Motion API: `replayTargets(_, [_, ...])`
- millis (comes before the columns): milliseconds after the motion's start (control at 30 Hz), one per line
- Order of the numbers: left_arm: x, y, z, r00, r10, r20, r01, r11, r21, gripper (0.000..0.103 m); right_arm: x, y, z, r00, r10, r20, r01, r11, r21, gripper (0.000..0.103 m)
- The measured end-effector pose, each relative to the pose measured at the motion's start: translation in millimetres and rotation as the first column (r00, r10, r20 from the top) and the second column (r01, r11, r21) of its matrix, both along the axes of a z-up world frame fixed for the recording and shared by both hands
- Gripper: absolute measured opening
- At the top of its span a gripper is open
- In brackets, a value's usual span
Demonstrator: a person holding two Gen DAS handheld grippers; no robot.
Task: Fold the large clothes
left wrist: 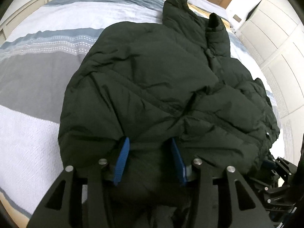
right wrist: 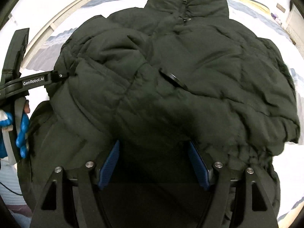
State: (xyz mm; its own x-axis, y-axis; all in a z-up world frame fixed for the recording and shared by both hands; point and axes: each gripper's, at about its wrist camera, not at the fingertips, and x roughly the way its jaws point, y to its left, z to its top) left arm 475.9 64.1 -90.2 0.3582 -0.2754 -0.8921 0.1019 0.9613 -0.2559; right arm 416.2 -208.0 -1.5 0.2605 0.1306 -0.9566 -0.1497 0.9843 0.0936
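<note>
A dark green puffer jacket (left wrist: 152, 79) lies on the bed, collar at the far end, sleeves folded in over the body. It fills the right wrist view (right wrist: 190, 66). My left gripper (left wrist: 150, 142) stands wide at the jacket's near hem, its blue pads (left wrist: 122, 157) pushed into the fabric, with a thick roll of hem between them. My right gripper (right wrist: 154, 144) stands the same way at the hem, with its blue pads (right wrist: 109, 163) apart and jacket fabric bulging between them. Both sets of fingertips are hidden under the fabric.
The bed has a striped white, grey and blue cover (left wrist: 38, 60). White wardrobe doors (left wrist: 275, 43) stand at the right. A white radiator cover (right wrist: 62, 17) runs along the left. The left gripper's body (right wrist: 28, 81) and a blue-gloved hand (right wrist: 21, 133) show at the left of the right wrist view.
</note>
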Motion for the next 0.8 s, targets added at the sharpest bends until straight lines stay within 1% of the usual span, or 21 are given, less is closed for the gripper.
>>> replayTargets(67, [-3, 3, 9, 1.0, -0.002, 0.0, 0.002, 1.0, -0.003, 0.046, -4, -4, 11, 1.0, 0.005, 0.007, -0.005, 1.0, -0.007, 0.071])
replayTargets(133, [-8, 9, 23, 1.0, -0.013, 0.014, 0.013, 1.0, -0.025, 0.048, -6, -8, 25, 1.0, 0.0, 0.017, 0.0, 1.0, -0.012, 0.071])
replayTargets(300, [-4, 31, 58, 0.993, -0.078, 0.091, 0.082, 0.996, -0.038, 0.051, -2, 2, 70, 0.996, -0.012, 0.086, 0.015, 0.999, -0.039, 0.071])
replayTargets(333, [-2, 34, 62, 0.991, -0.083, 0.1, 0.089, 0.995, -0.047, 0.051, 4, 9, 81, 0.995, -0.013, 0.099, 0.017, 0.999, -0.047, 0.071])
replayTargets(400, [6, 42, 74, 0.987, -0.1, 0.124, 0.109, 0.992, -0.068, 0.052, 14, 25, 93, 0.994, -0.005, 0.112, 0.011, 0.999, -0.052, 0.071])
replayTargets(467, [15, 45, 79, 0.983, -0.113, 0.143, 0.123, 0.99, -0.066, 0.053, 21, 45, 100, 0.992, 0.027, 0.124, -0.021, 0.999, -0.048, 0.071])
replayTargets(500, [20, 44, 81, 0.981, -0.117, 0.157, 0.127, 0.991, -0.052, 0.053, 31, 58, 103, 0.988, 0.057, 0.141, -0.052, 0.998, -0.043, 0.071])
replayTargets(567, [26, 40, 80, 0.98, -0.111, 0.164, 0.117, 0.993, -0.03, 0.054, 40, 75, 102, 0.98, 0.1, 0.172, -0.094, 0.995, -0.042, 0.071])
replayTargets(633, [30, 34, 76, 0.981, -0.094, 0.169, 0.098, 0.995, -0.015, 0.054, 55, 86, 90, 0.974, 0.127, 0.187, -0.125, 0.992, -0.025, 0.071])
replayTargets(733, [37, 25, 64, 0.985, -0.053, 0.162, 0.056, 0.998, -0.014, 0.054, 66, 86, 68, 0.966, 0.167, 0.196, -0.162, 0.986, -0.037, 0.071])
replayTargets(800, [44, 16, 56, 0.986, -0.042, 0.159, 0.043, 0.999, -0.002, 0.054, 68, 81, 54, 0.967, 0.18, 0.18, -0.174, 0.984, -0.044, 0.071])
